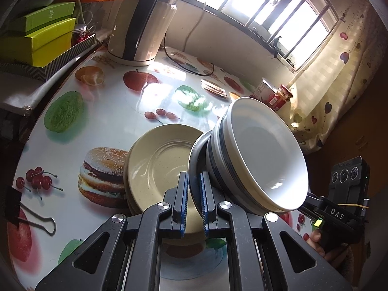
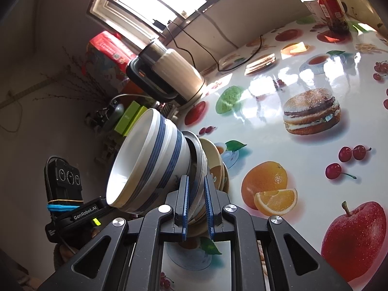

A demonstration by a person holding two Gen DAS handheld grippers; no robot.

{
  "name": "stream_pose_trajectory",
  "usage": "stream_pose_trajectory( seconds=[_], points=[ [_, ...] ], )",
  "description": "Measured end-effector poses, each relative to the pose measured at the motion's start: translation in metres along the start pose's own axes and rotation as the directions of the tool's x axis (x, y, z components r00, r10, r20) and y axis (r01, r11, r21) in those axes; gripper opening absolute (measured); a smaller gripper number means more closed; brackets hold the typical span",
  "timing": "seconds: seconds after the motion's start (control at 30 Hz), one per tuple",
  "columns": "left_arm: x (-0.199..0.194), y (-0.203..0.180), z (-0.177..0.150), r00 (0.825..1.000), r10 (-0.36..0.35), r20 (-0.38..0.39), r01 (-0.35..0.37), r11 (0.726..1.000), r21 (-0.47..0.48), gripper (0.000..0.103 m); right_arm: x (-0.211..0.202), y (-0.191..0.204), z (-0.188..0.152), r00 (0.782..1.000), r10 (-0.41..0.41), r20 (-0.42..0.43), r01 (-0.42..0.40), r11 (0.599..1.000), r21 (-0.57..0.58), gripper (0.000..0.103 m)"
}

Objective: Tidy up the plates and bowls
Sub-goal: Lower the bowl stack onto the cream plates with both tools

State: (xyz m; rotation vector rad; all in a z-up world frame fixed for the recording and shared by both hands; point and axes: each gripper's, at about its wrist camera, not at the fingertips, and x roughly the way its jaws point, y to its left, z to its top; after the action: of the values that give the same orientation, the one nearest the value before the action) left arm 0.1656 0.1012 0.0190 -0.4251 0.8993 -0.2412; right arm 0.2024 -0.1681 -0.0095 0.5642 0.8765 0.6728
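A dark grey plate (image 1: 194, 155) carries stacked white bowls with blue stripes (image 1: 262, 155). My left gripper (image 1: 194, 201) is shut on the plate's rim on one side. My right gripper (image 2: 196, 203) is shut on the rim (image 2: 197, 162) on the opposite side. The plate and bowls (image 2: 150, 160) are held above the table. Below them lies a stack of cream plates (image 1: 157, 167), also seen in the right wrist view (image 2: 215, 160). The other gripper's body shows at each view's edge.
The round table (image 1: 97, 126) has a glossy fruit and burger print. An electric kettle (image 1: 143, 24) with a cord stands at the back. Green boxes (image 1: 41, 38) sit at the left. A red sauce jar (image 1: 281, 97) stands by the curtain. A binder clip (image 1: 31, 218) lies nearby.
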Motion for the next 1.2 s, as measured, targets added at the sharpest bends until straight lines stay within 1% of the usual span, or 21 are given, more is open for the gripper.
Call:
stream_pose_trajectory(
  seconds=[0.63, 1.2],
  points=[
    [0.005, 0.022, 0.003, 0.999, 0.033, -0.008, -0.034, 0.999, -0.041, 0.009, 0.032, 0.002, 0.008, 0.999, 0.007, -0.048, -0.006, 1.000, 0.001, 0.013],
    [0.009, 0.036, 0.006, 0.998, 0.068, -0.014, -0.068, 0.996, -0.054, 0.009, 0.055, 0.001, 0.013, 0.997, 0.015, -0.080, -0.014, 1.000, 0.002, 0.013]
  ],
)
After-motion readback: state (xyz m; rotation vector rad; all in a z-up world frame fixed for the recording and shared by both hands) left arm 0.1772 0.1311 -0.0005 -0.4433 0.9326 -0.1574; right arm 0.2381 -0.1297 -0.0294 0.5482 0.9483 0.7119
